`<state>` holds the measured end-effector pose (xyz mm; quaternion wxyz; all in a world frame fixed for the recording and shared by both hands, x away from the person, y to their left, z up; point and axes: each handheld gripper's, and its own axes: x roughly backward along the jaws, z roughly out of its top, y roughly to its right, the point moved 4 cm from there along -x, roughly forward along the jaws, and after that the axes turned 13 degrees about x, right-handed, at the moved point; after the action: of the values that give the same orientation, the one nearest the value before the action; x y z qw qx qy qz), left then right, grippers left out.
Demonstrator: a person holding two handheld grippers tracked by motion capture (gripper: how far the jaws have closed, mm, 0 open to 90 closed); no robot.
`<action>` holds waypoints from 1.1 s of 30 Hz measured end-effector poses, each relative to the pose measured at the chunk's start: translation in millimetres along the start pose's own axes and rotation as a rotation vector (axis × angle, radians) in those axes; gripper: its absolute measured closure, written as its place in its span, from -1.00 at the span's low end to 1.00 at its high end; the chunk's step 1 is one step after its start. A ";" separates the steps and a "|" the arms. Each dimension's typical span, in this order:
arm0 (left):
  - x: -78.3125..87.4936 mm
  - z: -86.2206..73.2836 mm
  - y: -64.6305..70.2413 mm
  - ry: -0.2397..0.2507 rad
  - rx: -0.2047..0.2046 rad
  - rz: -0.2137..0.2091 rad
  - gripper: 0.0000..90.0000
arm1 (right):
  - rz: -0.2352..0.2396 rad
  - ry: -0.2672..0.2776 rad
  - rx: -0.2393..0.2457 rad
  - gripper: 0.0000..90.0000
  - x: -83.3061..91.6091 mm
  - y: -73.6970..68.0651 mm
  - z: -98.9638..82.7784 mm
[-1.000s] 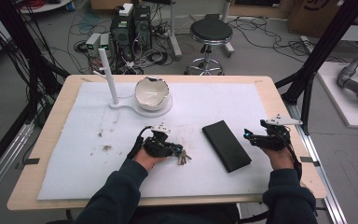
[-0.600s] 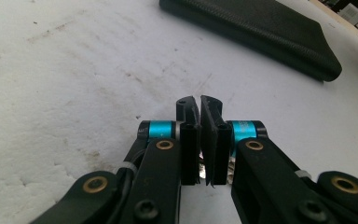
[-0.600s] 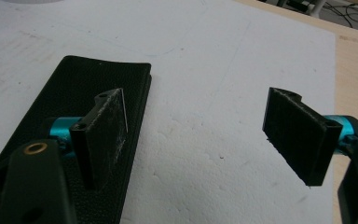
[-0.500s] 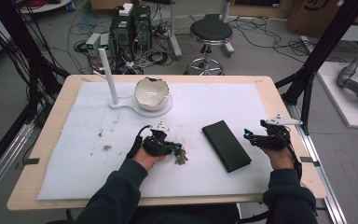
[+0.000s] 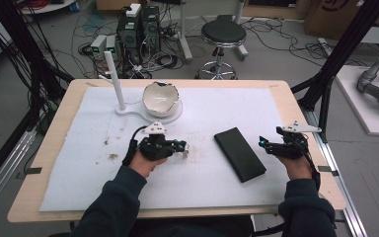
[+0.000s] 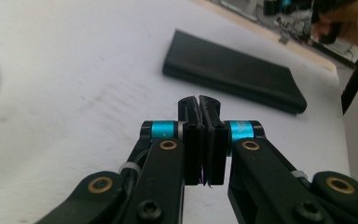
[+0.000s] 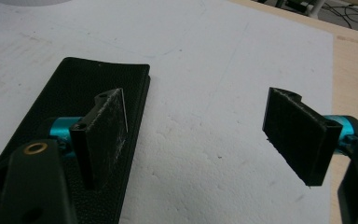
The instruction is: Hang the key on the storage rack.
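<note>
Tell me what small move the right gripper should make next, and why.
Probably slide the right gripper toward the black case and bring its jaws around the case's near edge. Its jaws stand wide open with nothing between them, the case lies flat just beside it, and the left gripper is shut, off the case.

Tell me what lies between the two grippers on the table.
The black wallet lies flat on the white mat between the left gripper and the right gripper. The high view shows it, touched by neither gripper.
</note>
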<state>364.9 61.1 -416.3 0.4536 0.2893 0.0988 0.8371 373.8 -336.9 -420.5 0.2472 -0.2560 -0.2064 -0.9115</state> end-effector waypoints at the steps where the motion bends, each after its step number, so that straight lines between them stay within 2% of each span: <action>1: 6.8 4.3 -2.0 0.019 -0.009 0.008 0.95 | 0.000 0.000 0.001 -0.51 -0.1 0.0 0.1; 3: 20.6 12.5 -6.4 0.059 -0.019 0.023 0.95 | 0.000 0.000 0.002 -0.51 -0.2 -0.6 0.5; 4: 35.8 19.9 -11.5 0.091 -0.023 0.042 0.95 | 0.001 0.002 0.004 -0.51 -0.1 -0.5 0.6; 5: 35.8 19.9 -11.5 0.091 -0.023 0.042 0.95 | 0.000 0.003 0.002 -0.51 0.1 -0.5 0.8; 8: 59.4 29.9 -21.1 0.141 -0.031 0.075 0.95 | 0.000 0.002 -0.002 -0.51 0.3 -0.1 0.7; 15: 116.8 50.2 -49.1 0.265 -0.008 0.155 0.95 | 0.000 0.002 -0.005 -0.51 -0.4 -0.2 0.8; 19: 141.7 62.9 -68.3 0.321 0.013 0.185 0.95 | 0.002 0.000 -0.001 -0.51 -1.5 -1.4 1.2; 26: 167.4 98.1 -94.3 0.361 -0.004 0.237 0.95 | -0.003 0.002 0.011 -0.51 -3.4 -2.9 2.2; 30: 173.9 110.9 -109.4 0.391 0.017 0.244 0.95 | -0.003 0.000 0.011 -0.51 -3.4 -3.5 2.0; 33: 175.4 116.9 -119.5 0.384 0.029 0.259 0.95 | 0.000 -0.005 0.015 -0.51 -4.8 -4.5 1.3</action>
<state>442.1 261.0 -303.1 0.3112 0.1416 0.1575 0.9265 375.4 -331.1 -423.4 0.2486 -0.2563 -0.2139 -0.9093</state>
